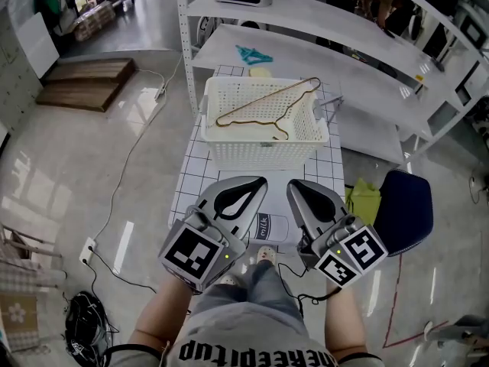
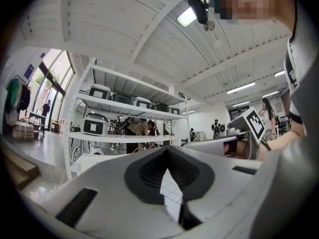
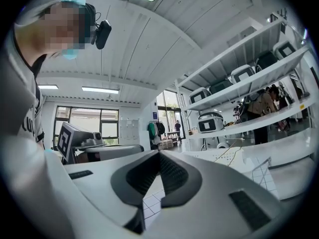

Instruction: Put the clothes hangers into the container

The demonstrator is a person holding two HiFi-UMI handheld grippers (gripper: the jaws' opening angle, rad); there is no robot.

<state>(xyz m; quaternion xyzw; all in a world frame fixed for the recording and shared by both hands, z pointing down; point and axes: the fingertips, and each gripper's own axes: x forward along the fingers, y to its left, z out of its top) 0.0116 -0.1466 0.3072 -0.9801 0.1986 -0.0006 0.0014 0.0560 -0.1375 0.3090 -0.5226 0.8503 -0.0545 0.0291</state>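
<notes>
Pausing between pickups, it seems: wire hanger (image 1: 267, 105) lies in container (image 1: 263, 153); left hand-held gripper (image 1: 257, 183) and right hand-held gripper (image 1: 295, 186) clenched, empty; next, fetch the teal hanger (image 1: 254, 53).

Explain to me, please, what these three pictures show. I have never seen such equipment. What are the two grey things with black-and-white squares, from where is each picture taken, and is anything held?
There is no robot here. A person holds a hand tool, a two-jaw gripper, in each hand. The head view comes from a camera on the person's head, looking down. In it the left gripper and the right gripper point toward a table with a grid pattern. The cubes with squares are markers, part of each gripper. The other two pictures come from cameras riding on the grippers, each looking along its own jaws. On the table stands a white basket, and a thin wire hanger lies across it. Both grippers are shut and hold nothing.
</notes>
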